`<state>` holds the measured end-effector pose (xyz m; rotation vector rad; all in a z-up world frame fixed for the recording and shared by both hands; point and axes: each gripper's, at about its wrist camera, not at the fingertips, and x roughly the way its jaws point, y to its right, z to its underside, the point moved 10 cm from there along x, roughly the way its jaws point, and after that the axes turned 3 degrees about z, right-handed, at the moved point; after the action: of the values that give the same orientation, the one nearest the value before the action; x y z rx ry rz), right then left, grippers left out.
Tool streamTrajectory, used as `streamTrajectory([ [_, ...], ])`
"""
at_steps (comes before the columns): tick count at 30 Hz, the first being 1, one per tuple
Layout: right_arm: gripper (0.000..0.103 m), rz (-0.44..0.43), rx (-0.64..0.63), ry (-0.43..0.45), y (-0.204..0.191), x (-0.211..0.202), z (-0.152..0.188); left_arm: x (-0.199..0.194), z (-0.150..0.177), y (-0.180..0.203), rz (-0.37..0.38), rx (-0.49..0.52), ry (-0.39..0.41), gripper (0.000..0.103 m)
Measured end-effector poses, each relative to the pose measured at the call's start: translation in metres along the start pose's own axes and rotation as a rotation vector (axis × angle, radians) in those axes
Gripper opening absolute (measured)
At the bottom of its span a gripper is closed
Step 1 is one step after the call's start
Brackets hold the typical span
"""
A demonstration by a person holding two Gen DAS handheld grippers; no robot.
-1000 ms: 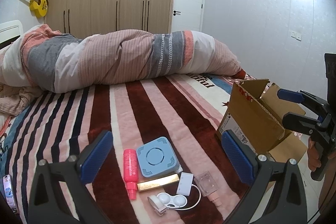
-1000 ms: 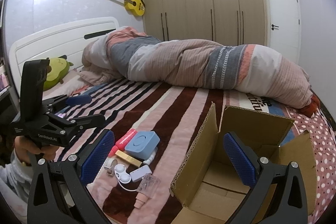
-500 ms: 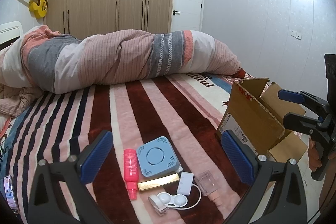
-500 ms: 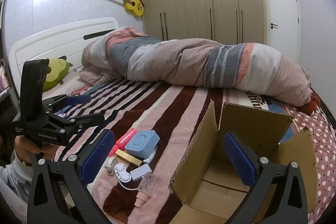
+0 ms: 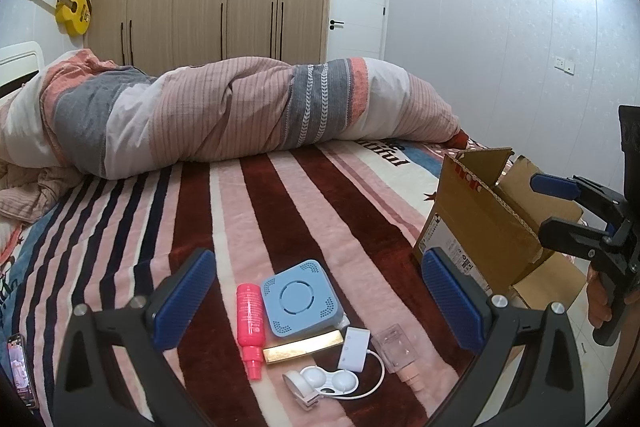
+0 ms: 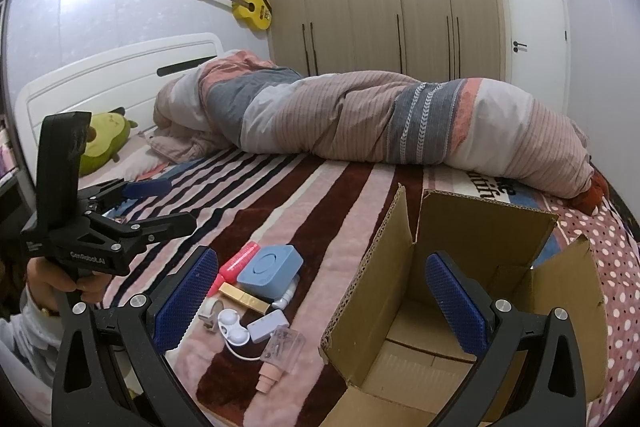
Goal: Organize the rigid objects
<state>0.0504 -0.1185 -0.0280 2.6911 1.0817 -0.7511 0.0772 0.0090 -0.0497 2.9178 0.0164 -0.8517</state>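
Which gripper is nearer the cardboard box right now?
Right. The right gripper hangs open over the cardboard box and its opening; the left gripper is off to the side, above the small items on the bed.

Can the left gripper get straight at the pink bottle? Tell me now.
Probably yes. The left gripper is open and empty, and the pink bottle lies uncovered on the blanket ahead of it, at the left edge of the pile beside the blue box.

Both black-framed claws (image 5: 316, 295) (image 6: 320, 291) carry textured blue pads (image 5: 182, 297), silver screws and white lettering.
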Motion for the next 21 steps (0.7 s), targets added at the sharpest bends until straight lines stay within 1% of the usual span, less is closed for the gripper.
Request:
streamTrajectory([
  [5,0.103,0.022,-0.043,0.001,-0.005,0.0,0.001,-0.001,0.0,-0.002,0.012,0.006,0.012,0.103],
  [9,0.103,0.042,-0.078,0.001,-0.015,-0.003,-0.004,-0.003,-0.004,-0.007,0.045,0.005,0.037,0.103],
  [13,0.103,0.092,-0.109,0.004,-0.028,-0.001,-0.019,-0.006,-0.004,-0.023,0.078,-0.001,0.058,0.103],
  [15,0.103,0.134,-0.14,-0.013,-0.038,0.008,-0.027,-0.005,-0.001,-0.034,0.089,-0.007,0.06,0.103],
  [17,0.103,0.152,-0.168,-0.033,-0.049,0.019,-0.03,-0.004,0.004,-0.048,0.108,-0.018,0.06,0.103],
  [19,0.103,0.14,-0.18,-0.063,-0.062,0.031,-0.028,-0.002,0.009,-0.064,0.112,-0.021,0.062,0.103],
  [21,0.103,0.105,-0.195,-0.099,-0.081,0.048,-0.023,0.004,0.015,-0.08,0.099,-0.017,0.05,0.103],
])
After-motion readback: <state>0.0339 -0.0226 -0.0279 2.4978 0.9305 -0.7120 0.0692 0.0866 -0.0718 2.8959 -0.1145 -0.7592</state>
